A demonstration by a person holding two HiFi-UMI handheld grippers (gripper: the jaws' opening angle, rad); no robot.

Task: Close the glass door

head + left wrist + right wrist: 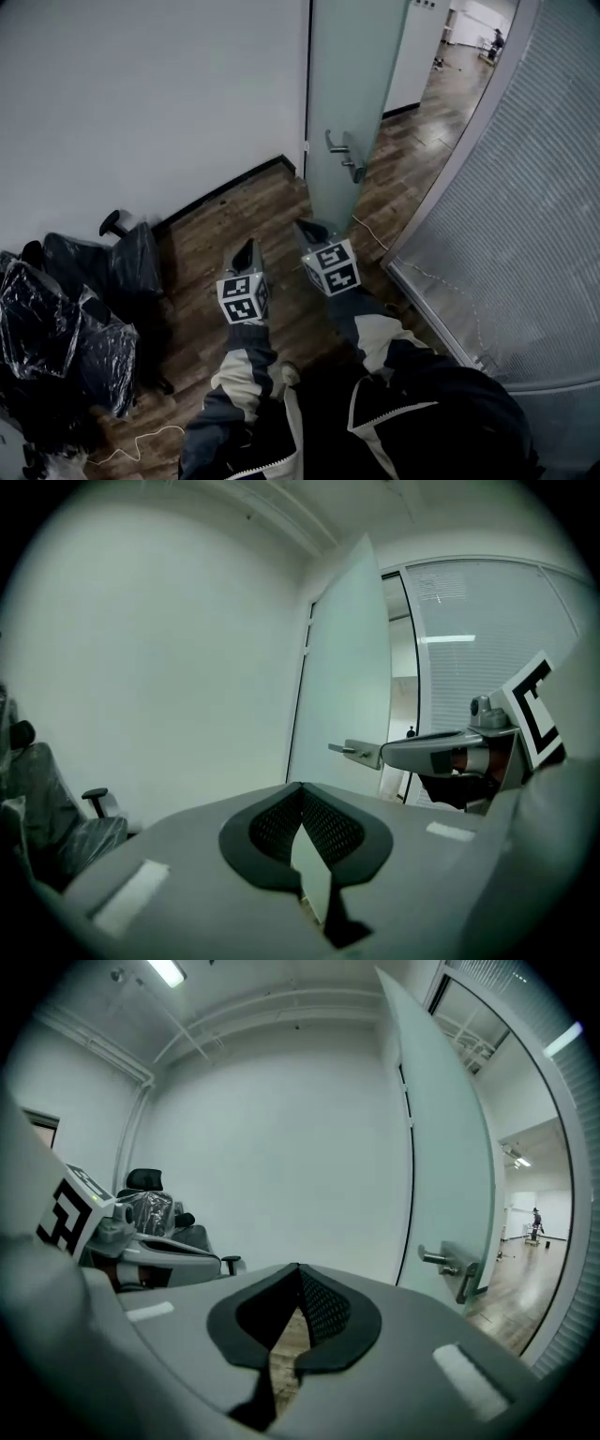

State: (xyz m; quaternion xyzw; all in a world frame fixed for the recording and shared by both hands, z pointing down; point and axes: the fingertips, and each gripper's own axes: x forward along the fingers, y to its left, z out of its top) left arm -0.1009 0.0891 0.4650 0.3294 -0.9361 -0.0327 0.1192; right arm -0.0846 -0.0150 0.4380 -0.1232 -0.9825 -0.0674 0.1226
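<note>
Wooden floor (272, 206) — glass door (352, 84) open, just ahead of right claw (307, 228).

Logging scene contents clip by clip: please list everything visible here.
glass door: one, pale green frosted, open, top centre
door handle: one, silver lever, on the door
wall: one, white, upper left
floor: dark wood planks, centre
office chairs: at least two, black, plastic-wrapped, lower left
glass partition: one, grey striped, curved, right
cable: one, white, on the floor, lower left
left gripper: one, grey, shut, holding nothing, centre
right gripper: one, grey, shut, holding nothing, nearer the door
jacket sleeves: two, dark and cream, bottom
</note>
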